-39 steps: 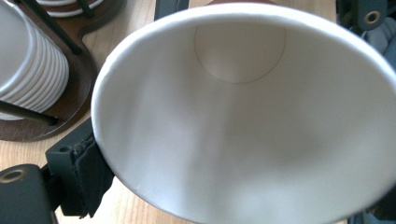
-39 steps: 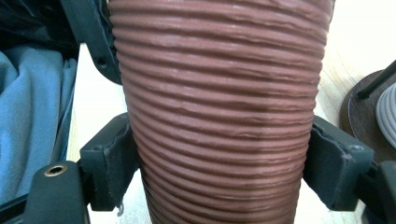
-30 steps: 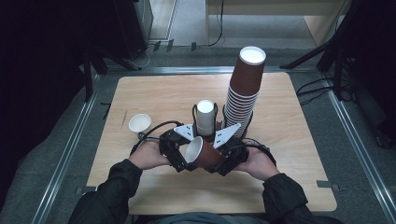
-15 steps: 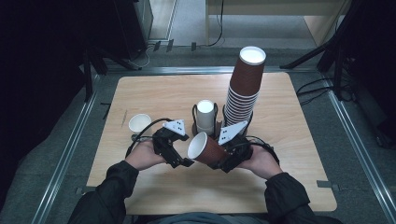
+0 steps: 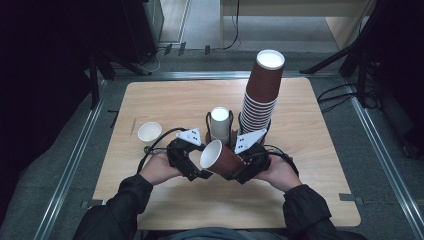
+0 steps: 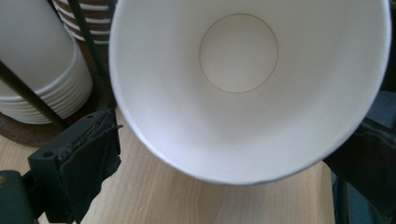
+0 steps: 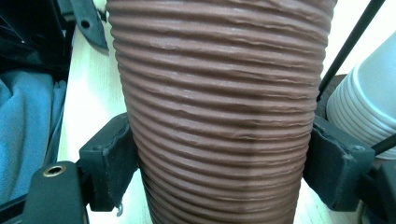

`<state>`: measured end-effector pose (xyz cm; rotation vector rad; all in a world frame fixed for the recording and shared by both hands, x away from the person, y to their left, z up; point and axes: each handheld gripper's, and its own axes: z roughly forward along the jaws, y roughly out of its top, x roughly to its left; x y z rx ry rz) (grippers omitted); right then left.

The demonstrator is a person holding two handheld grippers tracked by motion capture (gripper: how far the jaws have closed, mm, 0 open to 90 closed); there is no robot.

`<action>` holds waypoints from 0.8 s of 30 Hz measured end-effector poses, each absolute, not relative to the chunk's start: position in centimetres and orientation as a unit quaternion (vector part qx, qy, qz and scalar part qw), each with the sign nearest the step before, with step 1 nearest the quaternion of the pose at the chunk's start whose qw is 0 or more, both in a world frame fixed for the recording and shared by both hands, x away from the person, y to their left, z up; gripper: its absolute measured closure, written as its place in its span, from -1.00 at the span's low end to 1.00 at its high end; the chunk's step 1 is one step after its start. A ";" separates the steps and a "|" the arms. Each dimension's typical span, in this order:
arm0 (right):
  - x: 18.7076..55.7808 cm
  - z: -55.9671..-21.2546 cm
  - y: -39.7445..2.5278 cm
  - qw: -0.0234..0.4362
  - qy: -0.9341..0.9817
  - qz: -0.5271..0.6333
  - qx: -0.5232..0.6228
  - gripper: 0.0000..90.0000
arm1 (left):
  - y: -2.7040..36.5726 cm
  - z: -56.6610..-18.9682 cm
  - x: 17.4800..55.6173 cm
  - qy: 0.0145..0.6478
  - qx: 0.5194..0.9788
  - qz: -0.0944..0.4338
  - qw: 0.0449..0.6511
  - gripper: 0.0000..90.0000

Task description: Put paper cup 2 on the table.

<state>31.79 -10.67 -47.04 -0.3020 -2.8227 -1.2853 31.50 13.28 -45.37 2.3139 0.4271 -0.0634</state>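
1 brown cup, 2 grippers, 2 stacks

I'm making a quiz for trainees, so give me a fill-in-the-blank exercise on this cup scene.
1. The right hand-held gripper is shut on a ribbed ____ cup.
2. That cup's inside is ____.
3. The cup's open mouth faces the ____ hand-held gripper.
4. The small white cup stands on the ____.

Missing words: brown; white; left; table
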 end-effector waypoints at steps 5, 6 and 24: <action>31.7 -47.0 -10.6 0.014 -0.904 -0.416 -0.095 -0.57 | 12.9 -45.4 31.4 0.167 0.907 -0.025 0.386 -1.00; 31.7 -47.0 -10.5 0.014 -0.904 -0.417 -0.093 -0.57 | 12.8 -45.4 31.4 0.168 0.906 -0.024 0.388 -1.00; 31.4 -47.3 -9.6 0.017 -0.903 -0.421 -0.084 -0.57 | 12.4 -45.0 31.3 0.189 0.887 -0.030 0.420 -0.90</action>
